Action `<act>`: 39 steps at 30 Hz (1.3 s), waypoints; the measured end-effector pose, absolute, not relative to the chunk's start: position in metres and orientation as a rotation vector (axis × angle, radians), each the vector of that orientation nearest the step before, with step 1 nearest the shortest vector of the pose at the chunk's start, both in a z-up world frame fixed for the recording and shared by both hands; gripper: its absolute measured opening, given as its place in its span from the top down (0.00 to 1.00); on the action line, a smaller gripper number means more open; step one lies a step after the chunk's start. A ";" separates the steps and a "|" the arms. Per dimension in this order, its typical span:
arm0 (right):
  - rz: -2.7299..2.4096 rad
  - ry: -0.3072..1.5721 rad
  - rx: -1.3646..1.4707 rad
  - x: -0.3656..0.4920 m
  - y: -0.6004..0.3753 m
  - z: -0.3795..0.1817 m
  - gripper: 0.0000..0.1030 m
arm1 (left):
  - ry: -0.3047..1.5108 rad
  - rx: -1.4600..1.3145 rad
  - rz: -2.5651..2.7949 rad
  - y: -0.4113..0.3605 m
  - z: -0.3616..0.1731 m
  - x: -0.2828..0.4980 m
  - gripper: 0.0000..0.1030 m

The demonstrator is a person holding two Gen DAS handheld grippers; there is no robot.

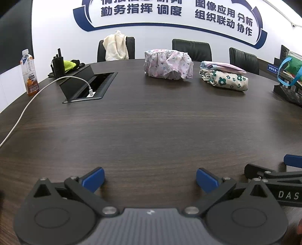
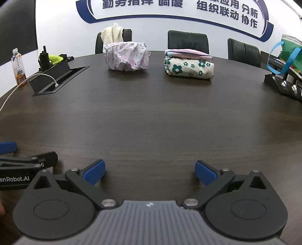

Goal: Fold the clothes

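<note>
Dark wood table [image 1: 151, 120], juice bottle [image 1: 29, 73], white charging cable [image 1: 28, 101], open cable box [image 1: 88, 83], black chairs [image 1: 191, 49], blue-lettered wall sign [image 1: 169, 11]

The white wall [image 1: 56, 28] behind the chairs carries large dark-blue Chinese characters inside a blue curved border. The left block reads 勤务指挥 调度 [image 1: 141, 9]; the line above it is cut off. The right block reads 图像应用 分析 over 组织联动 协作 [image 1: 223, 20]. The right gripper [image 1: 288, 195] bears the white letters "DAS" — cut by the frame edge. The left gripper [image 2: 14, 179] shows "enRobot.AI". The print on the drink bottle [image 1: 29, 73] is too small to read.
</note>
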State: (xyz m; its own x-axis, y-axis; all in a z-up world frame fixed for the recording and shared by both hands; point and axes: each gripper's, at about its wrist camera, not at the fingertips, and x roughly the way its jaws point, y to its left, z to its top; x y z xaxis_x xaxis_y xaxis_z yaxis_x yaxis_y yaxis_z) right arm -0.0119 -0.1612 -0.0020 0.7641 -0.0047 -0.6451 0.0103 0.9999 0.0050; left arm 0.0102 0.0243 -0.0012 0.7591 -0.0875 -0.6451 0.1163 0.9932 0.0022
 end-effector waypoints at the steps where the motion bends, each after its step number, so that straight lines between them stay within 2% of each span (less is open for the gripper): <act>1: -0.008 0.701 0.008 -0.012 -0.161 -0.002 0.00 | 0.699 0.039 -0.113 0.025 -0.001 0.010 0.00; 39: -0.002 0.700 0.016 -0.013 -0.163 -0.001 0.00 | 0.704 0.049 -0.102 0.021 -0.002 0.010 0.00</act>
State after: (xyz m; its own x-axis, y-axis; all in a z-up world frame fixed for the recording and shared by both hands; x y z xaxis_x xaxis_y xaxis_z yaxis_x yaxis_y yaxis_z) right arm -0.0135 -0.1629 -0.0010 0.7648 0.0040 -0.6443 0.0069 0.9999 0.0144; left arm 0.0100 0.0215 -0.0016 0.7576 -0.0772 -0.6481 0.1101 0.9939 0.0104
